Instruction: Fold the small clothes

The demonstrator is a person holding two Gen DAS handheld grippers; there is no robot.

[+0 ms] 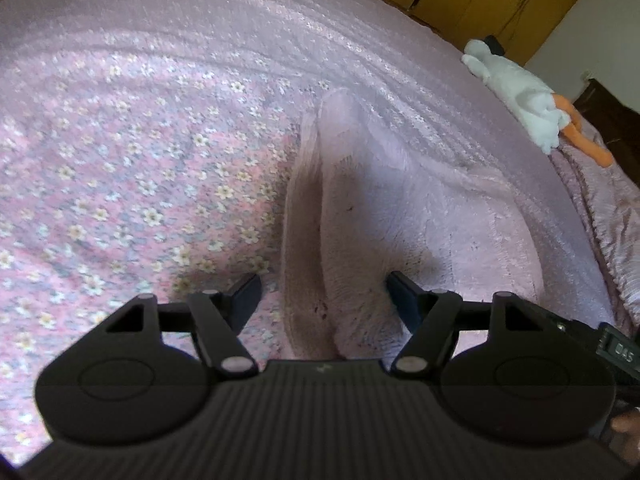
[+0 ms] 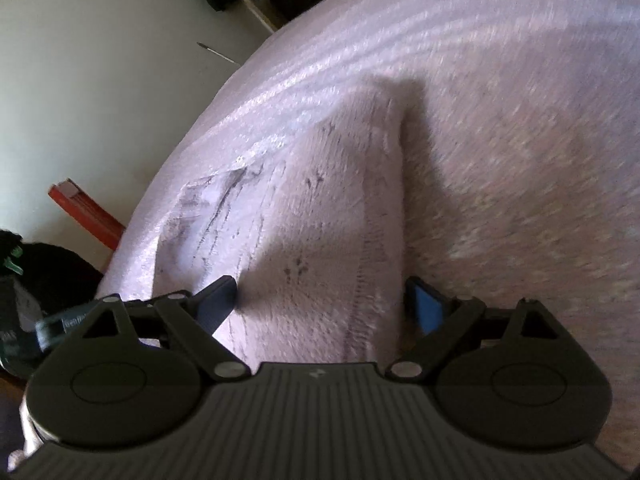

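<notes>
pink fuzzy garment [image 1: 404, 216] lies on the floral bedspread [image 1: 120, 184], one edge ridged up between the spread fingers of the left gripper [image 1: 322, 294], which grips nothing. right gripper [image 2: 320, 300] likewise released, its fingers straddling the cloth's raised fold. a white plush toy [image 1: 516, 92] rests near the bed's far edge, well apart.

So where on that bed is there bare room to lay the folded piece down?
The flowered bedspread left of the pink fuzzy garment lies bare, far up the bed. The right edge is crowded: a white stuffed toy lies there. Both tools, left and right, stand open over the garment.
</notes>
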